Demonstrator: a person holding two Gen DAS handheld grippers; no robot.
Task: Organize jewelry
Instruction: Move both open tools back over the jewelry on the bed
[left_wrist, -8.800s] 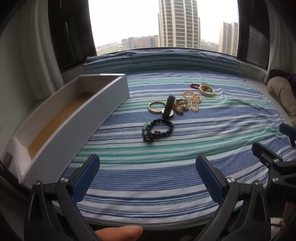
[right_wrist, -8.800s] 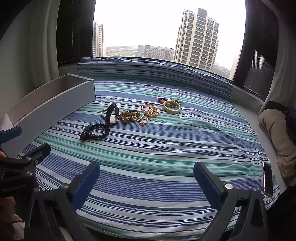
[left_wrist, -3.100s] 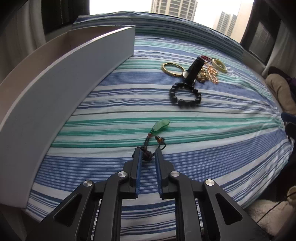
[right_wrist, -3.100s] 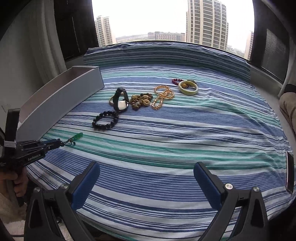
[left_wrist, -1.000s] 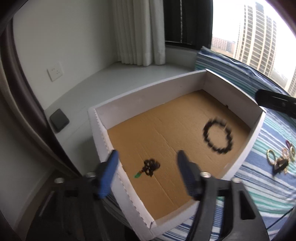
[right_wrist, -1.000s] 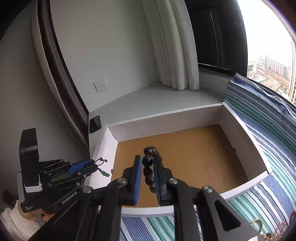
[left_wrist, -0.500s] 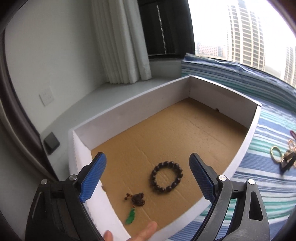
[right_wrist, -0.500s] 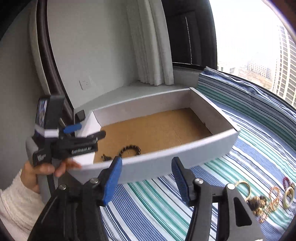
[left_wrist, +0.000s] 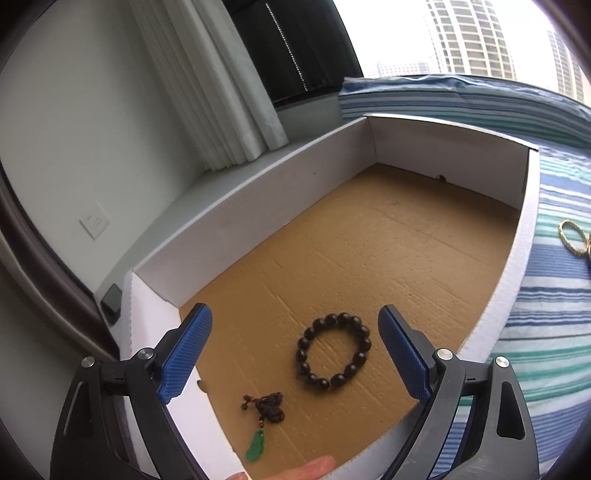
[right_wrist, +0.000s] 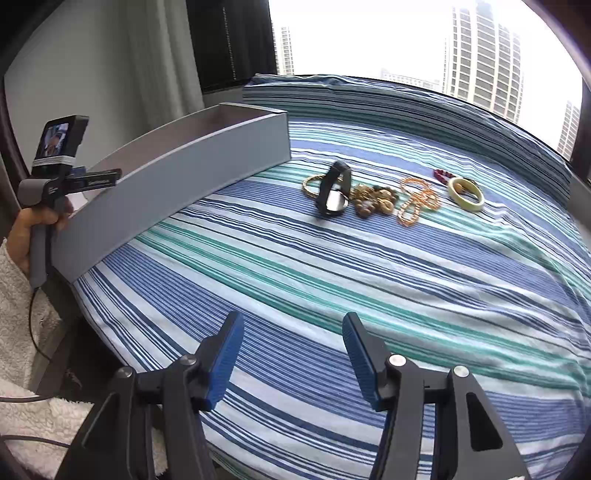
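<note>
Both grippers, left gripper (left_wrist: 295, 352) and right gripper (right_wrist: 291, 350), agape, empty | box (left_wrist: 258, 206): 1 bead bracelet (left_wrist: 333, 350), 1 pendant (left_wrist: 264, 424)

The left hand-held gripper (left_wrist: 295, 354) and the right hand-held gripper (right_wrist: 291, 354) both gape wide, holding nothing.

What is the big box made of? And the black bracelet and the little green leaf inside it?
The box looks like cardboard: plain brown ridged floor, smooth white walls with a wavy cut edge. The black bracelet is round, glossy dark beads, maybe polished wood or stone; the look leaves that open. The green leaf looks smooth and shiny, like jade or glass, and hangs from a knotted dark cord.
</note>
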